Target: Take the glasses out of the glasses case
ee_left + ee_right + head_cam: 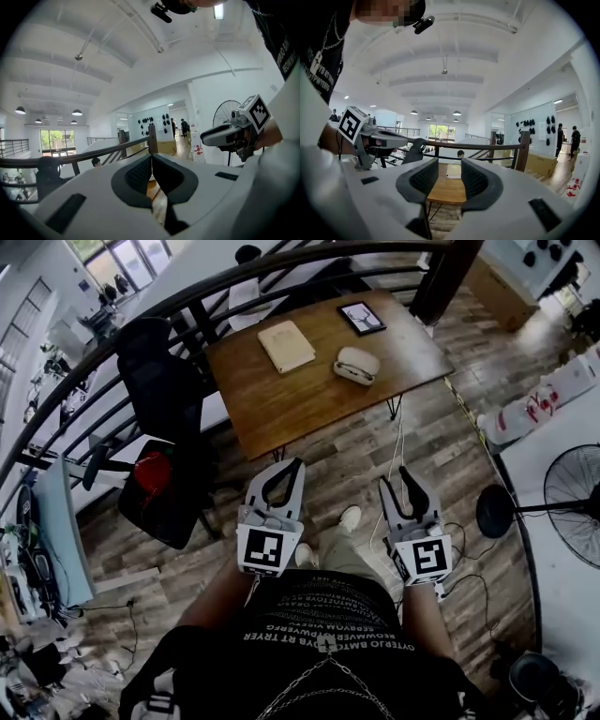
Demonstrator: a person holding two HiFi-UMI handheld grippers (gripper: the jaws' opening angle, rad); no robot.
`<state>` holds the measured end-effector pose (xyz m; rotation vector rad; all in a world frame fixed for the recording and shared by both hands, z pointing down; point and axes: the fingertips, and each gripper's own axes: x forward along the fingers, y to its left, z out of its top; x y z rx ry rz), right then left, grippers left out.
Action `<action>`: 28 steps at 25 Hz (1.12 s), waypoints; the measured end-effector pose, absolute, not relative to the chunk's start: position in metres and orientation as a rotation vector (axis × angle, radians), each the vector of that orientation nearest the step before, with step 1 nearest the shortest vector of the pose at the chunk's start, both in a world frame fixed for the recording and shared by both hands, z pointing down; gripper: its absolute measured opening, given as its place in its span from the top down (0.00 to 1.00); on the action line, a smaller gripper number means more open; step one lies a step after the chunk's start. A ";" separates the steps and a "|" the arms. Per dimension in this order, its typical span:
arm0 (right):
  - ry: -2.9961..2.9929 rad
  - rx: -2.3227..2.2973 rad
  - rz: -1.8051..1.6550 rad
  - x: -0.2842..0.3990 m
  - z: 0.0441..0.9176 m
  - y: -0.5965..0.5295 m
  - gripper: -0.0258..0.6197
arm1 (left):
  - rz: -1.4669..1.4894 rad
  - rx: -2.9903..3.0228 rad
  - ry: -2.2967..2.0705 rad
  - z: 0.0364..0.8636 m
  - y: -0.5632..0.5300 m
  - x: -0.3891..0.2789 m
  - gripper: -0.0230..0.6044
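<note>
The white glasses case lies shut on the wooden table, toward its right side. No glasses are visible. Both grippers hang close to my body over the floor, well short of the table. My left gripper is shut, its tips meeting on nothing. To its right, my right gripper stands open with an empty gap; through that gap I see the table and a beige book. The case is hidden in both gripper views.
A beige book and a dark-framed tablet share the table. A black chair and a curved dark railing stand to the left and behind. A floor fan is at right, and cables trail over the wooden floor.
</note>
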<state>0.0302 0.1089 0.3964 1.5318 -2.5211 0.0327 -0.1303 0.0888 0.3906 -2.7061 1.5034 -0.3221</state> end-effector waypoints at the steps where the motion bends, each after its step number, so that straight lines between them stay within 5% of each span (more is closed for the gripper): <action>1: -2.527 1.522 0.031 0.030 0.397 0.103 0.74 | -0.327 -2.714 1.514 0.394 0.084 -0.130 0.92; 28: -2.559 1.410 0.057 0.105 0.401 -0.042 0.74 | -0.228 -2.689 1.548 0.381 -0.063 -0.044 0.92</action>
